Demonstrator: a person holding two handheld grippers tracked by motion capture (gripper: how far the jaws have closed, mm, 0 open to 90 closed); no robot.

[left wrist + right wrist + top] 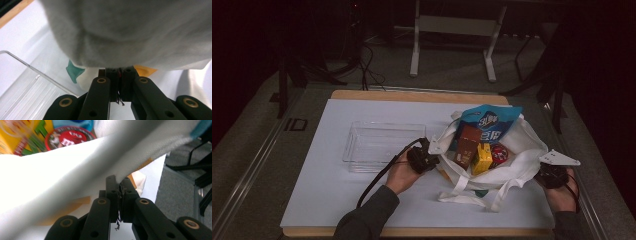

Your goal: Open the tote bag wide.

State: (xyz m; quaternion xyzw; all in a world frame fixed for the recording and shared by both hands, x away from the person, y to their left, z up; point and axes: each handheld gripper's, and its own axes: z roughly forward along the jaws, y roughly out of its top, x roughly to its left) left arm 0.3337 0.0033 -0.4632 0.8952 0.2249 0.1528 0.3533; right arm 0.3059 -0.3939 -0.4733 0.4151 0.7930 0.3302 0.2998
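Note:
A white cloth tote bag [524, 137] sits open on the right half of the white tabletop [332, 200]. Inside it are a blue snack packet [489, 120], a brown box [467, 145], a yellow box [483, 159] and a red round tin [499, 154]. My left gripper [433, 156] is shut on the bag's left rim, and its view has the jaws [120, 71] pinched on the white fabric [125, 30]. My right gripper [546, 167] is shut on the bag's right rim [62, 170], jaws [120, 181] together on the cloth. The red tin [68, 138] and yellow box [22, 137] lie beyond.
An empty clear plastic tray [379, 145] stands just left of the bag, close beside my left hand; its wall [22, 65] is near my left jaws. The bag's loose handles [462, 192] trail toward the front edge. A metal frame [452, 30] stands on the floor behind.

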